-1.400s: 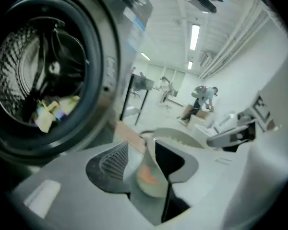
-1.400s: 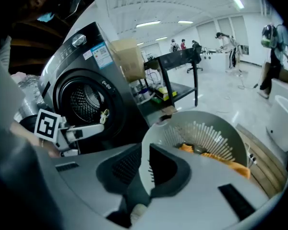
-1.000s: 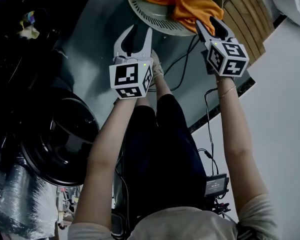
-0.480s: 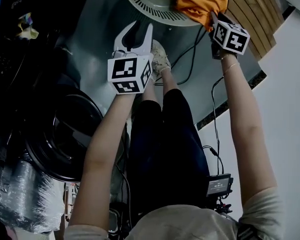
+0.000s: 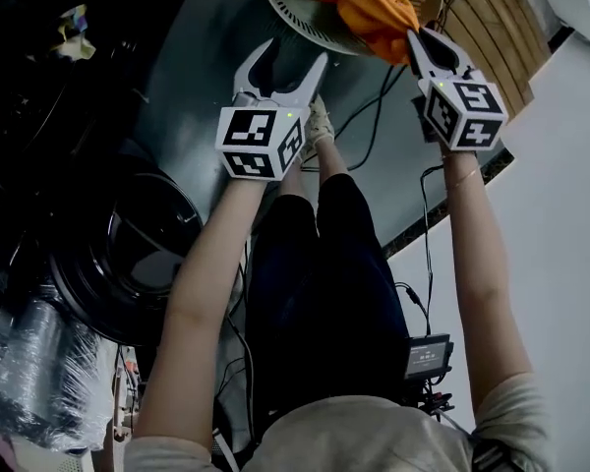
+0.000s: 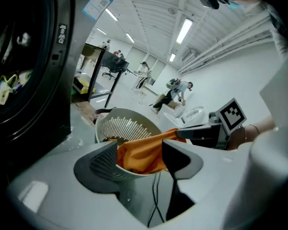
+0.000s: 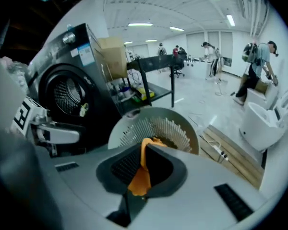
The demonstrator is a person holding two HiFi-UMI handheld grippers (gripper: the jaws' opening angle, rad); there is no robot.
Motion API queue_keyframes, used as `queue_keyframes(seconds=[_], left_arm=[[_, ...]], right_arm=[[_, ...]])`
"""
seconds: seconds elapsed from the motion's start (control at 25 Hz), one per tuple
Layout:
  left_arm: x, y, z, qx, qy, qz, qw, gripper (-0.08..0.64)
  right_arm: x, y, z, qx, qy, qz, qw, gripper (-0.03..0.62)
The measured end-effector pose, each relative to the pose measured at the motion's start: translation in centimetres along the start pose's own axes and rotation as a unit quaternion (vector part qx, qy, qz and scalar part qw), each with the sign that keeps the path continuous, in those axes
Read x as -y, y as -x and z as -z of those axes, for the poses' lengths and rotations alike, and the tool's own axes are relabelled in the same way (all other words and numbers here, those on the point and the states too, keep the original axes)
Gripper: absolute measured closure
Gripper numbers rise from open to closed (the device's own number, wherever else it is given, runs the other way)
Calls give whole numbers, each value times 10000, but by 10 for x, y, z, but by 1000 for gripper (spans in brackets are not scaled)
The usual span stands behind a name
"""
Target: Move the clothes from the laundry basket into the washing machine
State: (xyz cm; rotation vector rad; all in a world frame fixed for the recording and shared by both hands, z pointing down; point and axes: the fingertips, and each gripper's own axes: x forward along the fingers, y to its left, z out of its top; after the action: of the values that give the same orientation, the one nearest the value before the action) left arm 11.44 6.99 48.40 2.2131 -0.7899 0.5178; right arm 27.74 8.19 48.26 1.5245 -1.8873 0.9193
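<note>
Right claw (image 7: 143,152), just closed, pinches the orange garment (image 5: 374,8), which lies crumpled over the laundry basket's (image 5: 305,29) rim at twelve o'clock. Left claw (image 5: 290,57), just opened wide, grips nothing.

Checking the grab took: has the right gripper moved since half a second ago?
Yes. Measured against the laundry basket, the right gripper has drawn back toward the person; its jaws have just been closing and pinch the orange garment.
</note>
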Motion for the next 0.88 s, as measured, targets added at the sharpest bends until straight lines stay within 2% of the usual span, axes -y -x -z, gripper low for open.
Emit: queue_keyframes(seconds=[0.16, 0.32, 0.44, 0.56, 0.6, 0.64, 0.68, 0.72, 0.8, 0.88], left_arm=[[28, 10, -26, 191, -530, 454, 9974, 250], [45, 20, -49, 280, -1127, 729, 9905, 222], [45, 29, -65, 333, -1293, 719, 9884, 219], [30, 45, -86, 673, -1185, 495, 9894, 221], [23, 53, -95, 862, -1086, 402, 9895, 234], [16, 62, -103, 1020, -1001, 302, 9893, 288], [8, 69, -109, 1114, -945, 191, 9891, 416], [1, 76, -113, 1143, -910, 73, 9892, 479], [-15, 86, -113, 1076, -841, -183, 9905, 502], [-32, 98, -109, 965, -714, -460, 9917, 508]], right_arm=[[-56, 35, -57, 708, -41, -614, 9956, 558], [-117, 58, -106, 1213, 23, -1316, 9838, 558], [-164, 71, -135, 1468, 251, -1918, 9701, 558], [-209, 86, -157, 1753, 446, -2500, 9512, 558], [-223, 88, -162, 1838, 474, -2672, 9448, 558], [-234, 90, -165, 1911, 483, -2824, 9388, 558], [-243, 89, -167, 1977, 468, -2951, 9336, 558], [-248, 87, -169, 2048, 438, -3032, 9296, 558], [-250, 78, -169, 2174, 406, -2992, 9282, 558], [-247, 65, -163, 2098, 460, -2820, 9351, 557]])
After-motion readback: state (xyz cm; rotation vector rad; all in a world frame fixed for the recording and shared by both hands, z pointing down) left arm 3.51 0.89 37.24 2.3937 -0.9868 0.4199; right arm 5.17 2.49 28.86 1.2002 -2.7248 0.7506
